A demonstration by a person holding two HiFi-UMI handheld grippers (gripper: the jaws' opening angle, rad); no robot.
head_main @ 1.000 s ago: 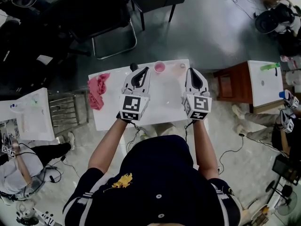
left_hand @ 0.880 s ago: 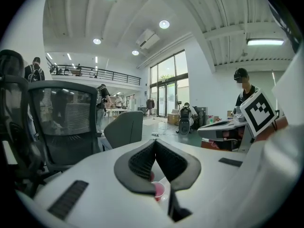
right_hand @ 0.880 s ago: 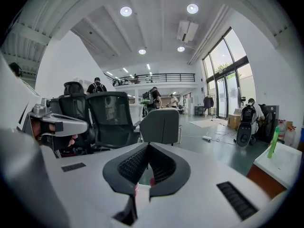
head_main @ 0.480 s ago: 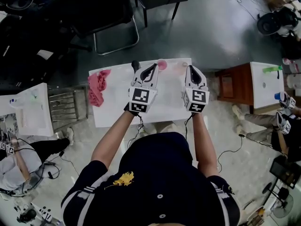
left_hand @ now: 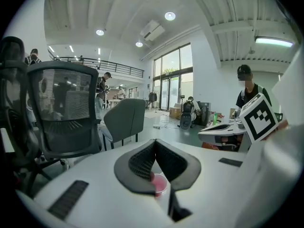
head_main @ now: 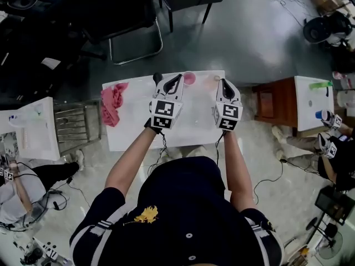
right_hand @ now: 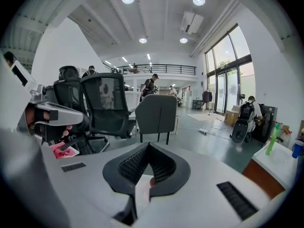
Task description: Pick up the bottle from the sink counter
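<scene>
Hovering over white tabletop [head_main: 128, 133], left tool [head_main: 178, 77] closed, empty, right tool [head_main: 223, 82] closed, empty, pink cup [head_main: 189, 78] just beyond left tool, pink cloth [head_main: 112, 103] well apart.

You can read no words, brands or numbers here; only square coded markers [head_main: 165, 109] show, on your left gripper [head_main: 176, 78] and right gripper [head_main: 223, 82].

Right tool [right_hand: 148, 149]: jaws closed tip to tip, nothing gripped. Grey chair [right_hand: 156, 114] dead ahead, black mesh chairs [right_hand: 102, 107] to its left, pink cloth [right_hand: 64, 150] low left.
</scene>
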